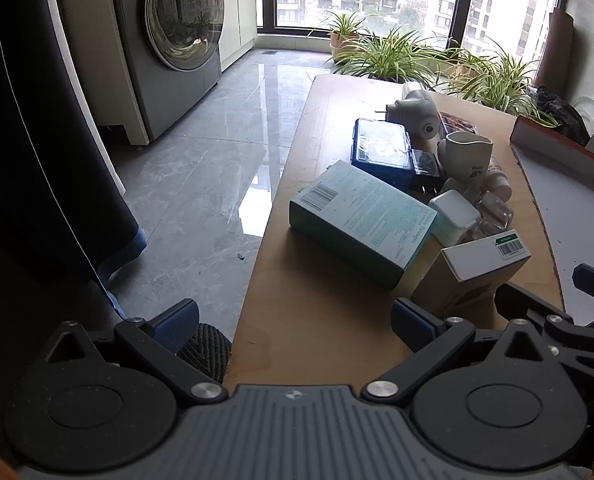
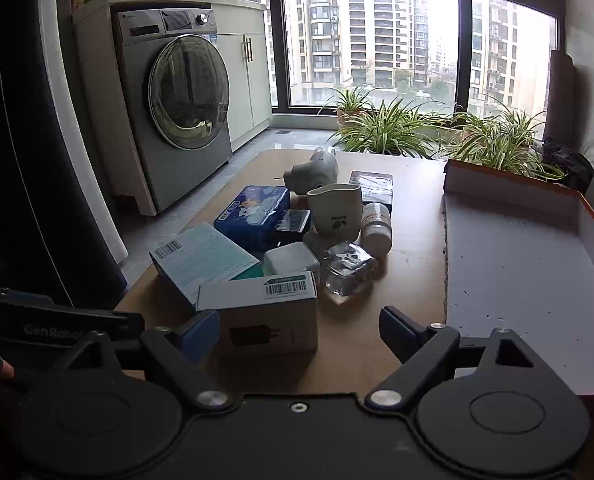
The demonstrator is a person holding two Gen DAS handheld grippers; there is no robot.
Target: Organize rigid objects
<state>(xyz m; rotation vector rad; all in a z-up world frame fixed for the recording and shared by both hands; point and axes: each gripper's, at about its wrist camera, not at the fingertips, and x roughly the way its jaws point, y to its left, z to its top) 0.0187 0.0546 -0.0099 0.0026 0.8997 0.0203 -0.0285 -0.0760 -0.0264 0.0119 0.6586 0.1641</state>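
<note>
A pile of rigid things lies on the wooden table [image 1: 317,312]: a teal box [image 1: 361,220], a white barcode box [image 2: 269,312], a blue case [image 2: 253,212], a white mug [image 2: 335,210], a pill bottle [image 2: 377,226], a clear glass bottle [image 2: 347,268], a white charger cube [image 2: 291,260] and a grey plug device [image 2: 315,168]. My left gripper [image 1: 295,322] hovers open over the table's near left edge, with nothing between its fingers. My right gripper [image 2: 299,332] is open just short of the barcode box, its left finger [image 2: 201,332] by the box's corner.
A shallow white tray with an orange rim [image 2: 529,264] fills the table's right side. Potted plants [image 2: 397,128] line the window behind. A washing machine [image 2: 177,100] and a dark curtain [image 1: 37,140] stand at the left over the grey floor.
</note>
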